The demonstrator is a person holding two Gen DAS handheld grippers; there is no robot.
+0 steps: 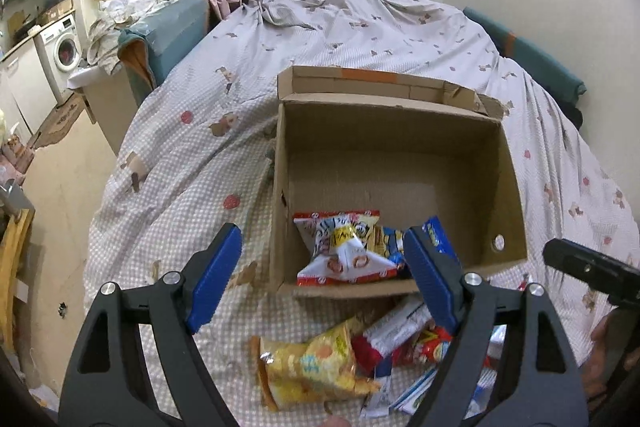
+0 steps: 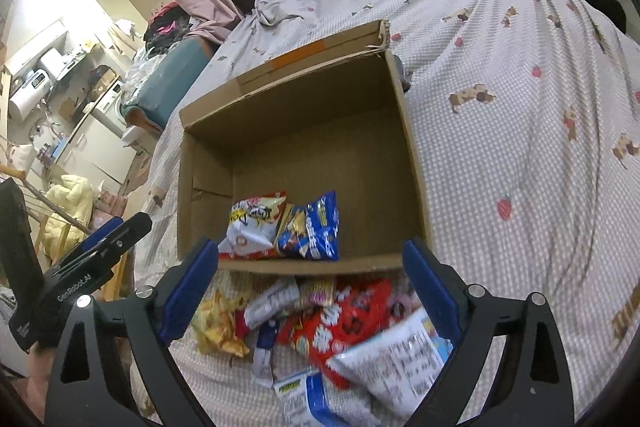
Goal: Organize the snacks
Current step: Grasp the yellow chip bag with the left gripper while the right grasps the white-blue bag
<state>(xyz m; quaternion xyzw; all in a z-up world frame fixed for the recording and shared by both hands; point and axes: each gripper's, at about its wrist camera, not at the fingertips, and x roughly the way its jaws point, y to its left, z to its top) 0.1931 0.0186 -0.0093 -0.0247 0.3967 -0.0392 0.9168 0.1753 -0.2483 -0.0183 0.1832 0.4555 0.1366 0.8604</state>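
An open cardboard box (image 1: 508,163) (image 2: 404,115) stands on the bed. Inside, at its near left corner, lie a red-white snack bag (image 1: 344,251) (image 2: 252,223) and a blue snack bag (image 1: 438,233) (image 2: 316,227). A pile of loose snack packets lies on the bedspread in front of the box: a yellow chip bag (image 1: 312,363) (image 2: 218,327), a red bag (image 2: 344,315) and a white packet (image 2: 396,359). My left gripper (image 1: 324,279) is open and empty above the box's near wall. My right gripper (image 2: 310,287) is open and empty above the pile. Its body (image 1: 588,271) shows in the left wrist view.
The bed (image 1: 360,27) has a pale dotted cover and runs to the wall behind. A washing machine (image 1: 64,47) and cluttered counter stand at far left. A wooden rack (image 1: 16,259) is at the left edge, beside the bed.
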